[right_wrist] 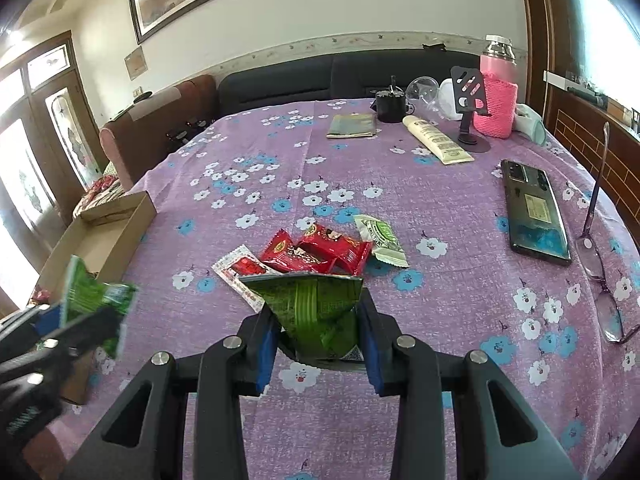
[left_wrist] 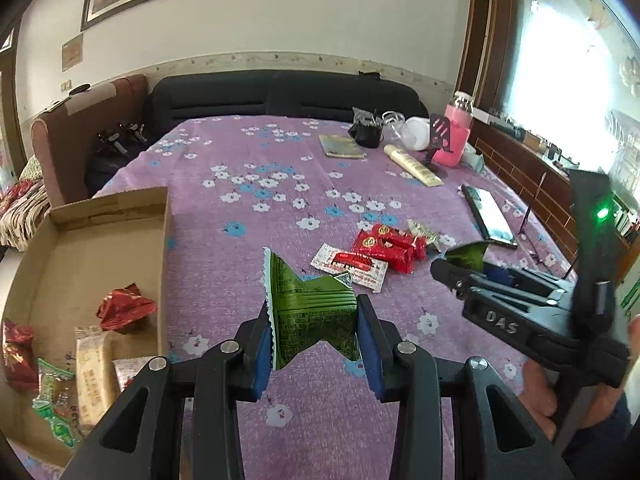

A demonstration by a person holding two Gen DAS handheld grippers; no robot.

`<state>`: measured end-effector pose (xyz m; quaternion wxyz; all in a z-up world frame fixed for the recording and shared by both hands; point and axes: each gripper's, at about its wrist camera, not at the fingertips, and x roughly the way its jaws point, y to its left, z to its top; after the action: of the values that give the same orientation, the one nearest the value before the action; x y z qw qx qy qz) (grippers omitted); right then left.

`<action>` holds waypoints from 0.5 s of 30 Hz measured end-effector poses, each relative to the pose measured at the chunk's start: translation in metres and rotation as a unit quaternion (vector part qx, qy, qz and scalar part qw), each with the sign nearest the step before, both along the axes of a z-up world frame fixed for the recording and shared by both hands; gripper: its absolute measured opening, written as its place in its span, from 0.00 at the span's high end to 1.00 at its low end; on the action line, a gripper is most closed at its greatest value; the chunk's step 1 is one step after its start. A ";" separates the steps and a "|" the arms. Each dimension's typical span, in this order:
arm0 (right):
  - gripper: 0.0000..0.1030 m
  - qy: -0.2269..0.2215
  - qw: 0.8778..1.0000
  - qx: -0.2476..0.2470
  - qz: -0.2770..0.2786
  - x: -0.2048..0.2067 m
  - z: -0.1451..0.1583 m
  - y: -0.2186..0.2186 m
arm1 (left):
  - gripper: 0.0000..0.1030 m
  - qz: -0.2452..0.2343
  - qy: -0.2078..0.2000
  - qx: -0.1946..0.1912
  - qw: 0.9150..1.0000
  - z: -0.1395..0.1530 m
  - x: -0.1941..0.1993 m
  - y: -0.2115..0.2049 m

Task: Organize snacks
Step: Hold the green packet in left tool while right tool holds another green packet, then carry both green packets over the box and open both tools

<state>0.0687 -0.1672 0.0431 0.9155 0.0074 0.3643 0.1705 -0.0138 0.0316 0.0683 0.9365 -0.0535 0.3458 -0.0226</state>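
- Left wrist view: the left gripper [left_wrist: 316, 344] is clamped on a green snack packet [left_wrist: 310, 308], held clear above the purple flowered surface [left_wrist: 260, 168]; the packet's long axis runs from 4 o'clock up to its crimped end at 10 o'clock.
- Right wrist view: the right gripper [right_wrist: 318, 344] grips a second green packet [right_wrist: 316, 308], its wide crimped edge lying across from 9 to 3 o'clock and its narrow end pointing to 6 o'clock between the pads.
- Loose snacks on the surface just beyond: two red packets [right_wrist: 320, 254], a white-and-red packet [right_wrist: 240, 270] and a pale green packet [right_wrist: 380, 238].
- Only the left wrist view looks into the cardboard box [left_wrist: 120, 216] at 9 o'clock: red foil wrappers [left_wrist: 124, 308], a beige bar [left_wrist: 94, 372] and a green-and-white packet [left_wrist: 54, 404] lie inside.
- Only the right wrist view shows the spectacles [right_wrist: 600, 264] at 3 o'clock, beside the phone [right_wrist: 534, 210].
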 end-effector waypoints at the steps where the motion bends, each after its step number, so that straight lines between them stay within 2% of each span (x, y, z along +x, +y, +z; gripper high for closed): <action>1: 0.66 -0.001 1.000 -0.003 -0.001 0.000 -0.001 0.000 | 0.62 0.001 -0.003 -0.001 1.000 0.003 -0.002 0.002; 15: 0.66 0.000 0.999 -0.031 -0.009 0.004 -0.009 0.006 | 0.62 0.039 -0.039 -0.018 0.998 0.024 -0.029 0.043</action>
<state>0.0728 -0.1612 0.0338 0.9168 -0.0181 0.3692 0.1510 -0.0425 0.0746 0.0919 0.9483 -0.0826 0.3064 0.0061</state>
